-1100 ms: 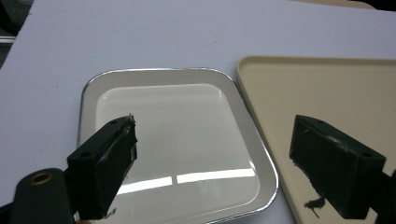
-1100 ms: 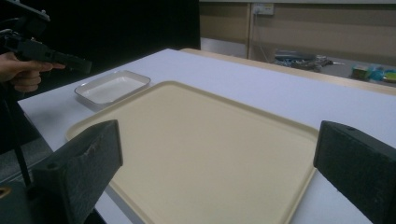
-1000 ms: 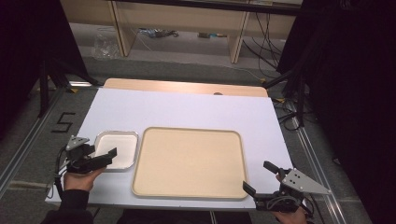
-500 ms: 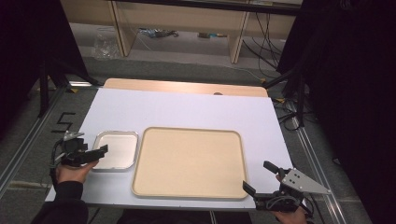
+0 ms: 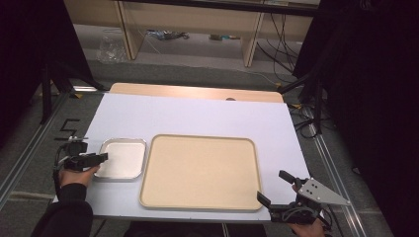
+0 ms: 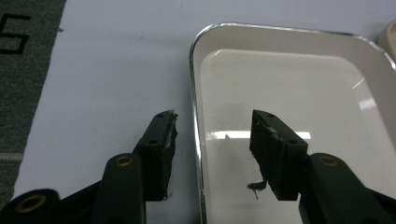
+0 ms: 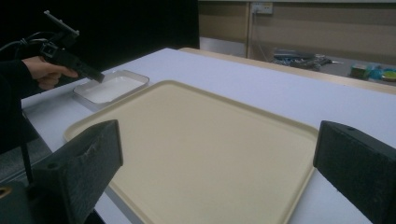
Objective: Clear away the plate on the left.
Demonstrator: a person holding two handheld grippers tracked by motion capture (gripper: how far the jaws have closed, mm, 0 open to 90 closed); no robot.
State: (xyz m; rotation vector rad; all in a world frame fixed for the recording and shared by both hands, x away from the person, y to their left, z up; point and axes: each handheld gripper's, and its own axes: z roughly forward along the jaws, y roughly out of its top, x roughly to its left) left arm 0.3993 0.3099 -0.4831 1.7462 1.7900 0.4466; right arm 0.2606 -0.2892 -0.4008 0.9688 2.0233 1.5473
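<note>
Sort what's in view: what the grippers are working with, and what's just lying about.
In play: small tray, its left rim between the open left gripper jaws; big tray, in front of the open right gripper.

Lying about: plastic bag, floor cables.

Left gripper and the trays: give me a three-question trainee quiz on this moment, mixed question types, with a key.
1. True or false: in the left gripper view, the left gripper has its jaws open on either side of the small white tray's metal rim.
2. Multiple choice: what lies on the large beige tray? A) a cup B) a cloth C) nothing D) a spoon
3. Fill in: in the high view, the right gripper sits near the beige tray's ____ right corner, jaws open.

Key
1. True: one jaw stands outside the rim over the table, the other over the tray's inside.
2. C
3. near (the person's side)
</note>
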